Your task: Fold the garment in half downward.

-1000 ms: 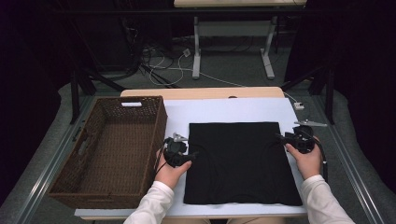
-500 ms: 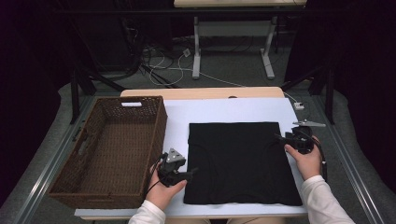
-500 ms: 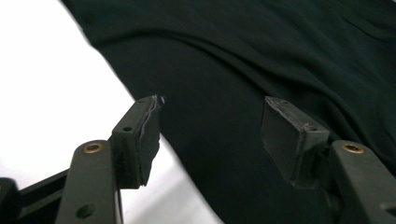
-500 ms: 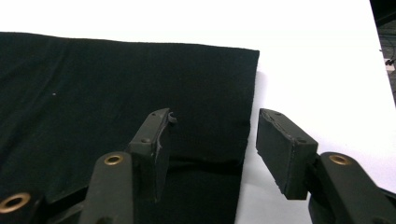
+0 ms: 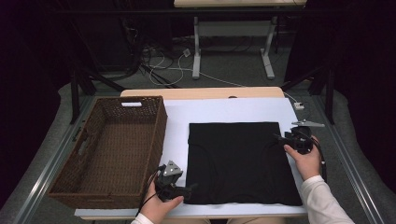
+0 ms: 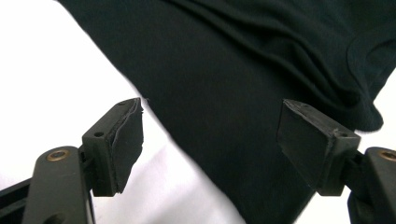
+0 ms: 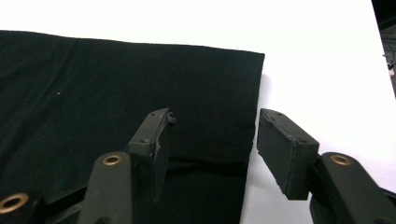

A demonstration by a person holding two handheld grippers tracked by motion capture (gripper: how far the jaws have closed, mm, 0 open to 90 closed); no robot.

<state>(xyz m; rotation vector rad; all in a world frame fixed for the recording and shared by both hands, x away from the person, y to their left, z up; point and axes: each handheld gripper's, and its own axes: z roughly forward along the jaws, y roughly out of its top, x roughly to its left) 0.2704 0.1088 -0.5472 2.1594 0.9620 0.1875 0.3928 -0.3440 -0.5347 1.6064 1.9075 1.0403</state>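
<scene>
Between both grippers' parted fingers (image 6: 123,140), black cloth (image 5: 240,161) edges, flat, ungripped.

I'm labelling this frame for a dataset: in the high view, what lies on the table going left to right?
Wicker basket → left gripper → black cloth → right gripper.

Left gripper (image 6: 210,140) over the white table (image 6: 51,70), jaws spread wide and just opened further, black folded cloth (image 6: 224,79) running between them untouched, creased layered hem toward the far right, white surface at left.
</scene>
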